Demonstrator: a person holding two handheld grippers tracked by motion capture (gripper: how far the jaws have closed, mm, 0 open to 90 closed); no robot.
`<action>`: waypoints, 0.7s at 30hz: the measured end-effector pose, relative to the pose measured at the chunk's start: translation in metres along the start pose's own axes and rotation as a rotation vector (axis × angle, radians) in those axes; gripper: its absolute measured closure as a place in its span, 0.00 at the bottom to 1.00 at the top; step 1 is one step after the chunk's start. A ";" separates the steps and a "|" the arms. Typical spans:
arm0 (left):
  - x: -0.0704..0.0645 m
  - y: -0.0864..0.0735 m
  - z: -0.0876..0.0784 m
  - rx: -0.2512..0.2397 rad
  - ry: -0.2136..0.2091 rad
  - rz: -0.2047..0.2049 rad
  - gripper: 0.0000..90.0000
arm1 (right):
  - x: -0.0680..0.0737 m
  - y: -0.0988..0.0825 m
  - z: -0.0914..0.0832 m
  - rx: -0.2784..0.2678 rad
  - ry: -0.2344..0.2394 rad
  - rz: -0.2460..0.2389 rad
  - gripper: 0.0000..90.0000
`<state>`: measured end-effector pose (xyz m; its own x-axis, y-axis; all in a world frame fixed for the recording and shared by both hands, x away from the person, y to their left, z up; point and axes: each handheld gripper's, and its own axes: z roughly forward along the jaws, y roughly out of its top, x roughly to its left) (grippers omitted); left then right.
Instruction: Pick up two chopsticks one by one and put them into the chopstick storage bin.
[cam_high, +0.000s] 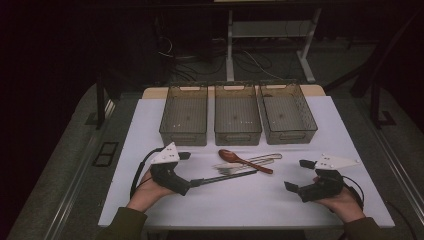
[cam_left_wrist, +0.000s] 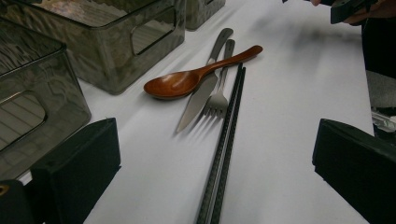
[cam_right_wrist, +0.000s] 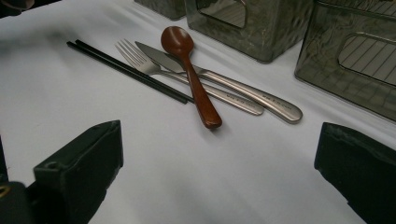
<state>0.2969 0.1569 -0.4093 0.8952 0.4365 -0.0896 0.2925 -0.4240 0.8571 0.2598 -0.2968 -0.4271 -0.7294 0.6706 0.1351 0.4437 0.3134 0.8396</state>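
A brown wooden spoon (cam_high: 245, 161) (cam_left_wrist: 187, 81) (cam_right_wrist: 189, 60) lies across a steel knife (cam_left_wrist: 201, 93) (cam_right_wrist: 233, 86) and fork (cam_left_wrist: 219, 93) (cam_right_wrist: 140, 60) in the middle of the white table (cam_high: 250, 202). A pair of black chopsticks (cam_high: 225, 177) (cam_left_wrist: 226, 140) (cam_right_wrist: 126, 70) lies beside them. My left gripper (cam_high: 186, 172) (cam_left_wrist: 217, 168) is open at table level, with the near end of the chopsticks running between its jaws, untouched. My right gripper (cam_high: 297, 175) (cam_right_wrist: 219, 172) stands open to the right of the cutlery, holding nothing.
Three grey see-through bins stand in a row behind the cutlery: left (cam_high: 183, 136), middle (cam_high: 237, 136), right (cam_high: 290, 135). They look empty. Table edges fall away on both sides, with a dark floor and desk legs beyond.
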 end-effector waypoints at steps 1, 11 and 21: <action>0.000 0.000 0.001 0.000 -0.002 0.001 0.00 | 0.000 0.000 0.000 0.001 0.001 0.000 0.01; -0.001 0.007 0.014 0.016 -0.026 0.019 0.02 | 0.000 0.000 0.000 -0.002 0.002 0.004 0.01; 0.001 0.012 0.024 0.028 -0.031 0.032 0.06 | 0.002 0.001 -0.002 -0.017 -0.011 0.001 0.01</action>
<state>0.3088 0.1333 -0.4111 0.9140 0.3979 -0.0788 0.2730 -0.4598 0.8450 0.2575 -0.2969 -0.4253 -0.7231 0.6783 0.1302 0.4354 0.3013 0.8483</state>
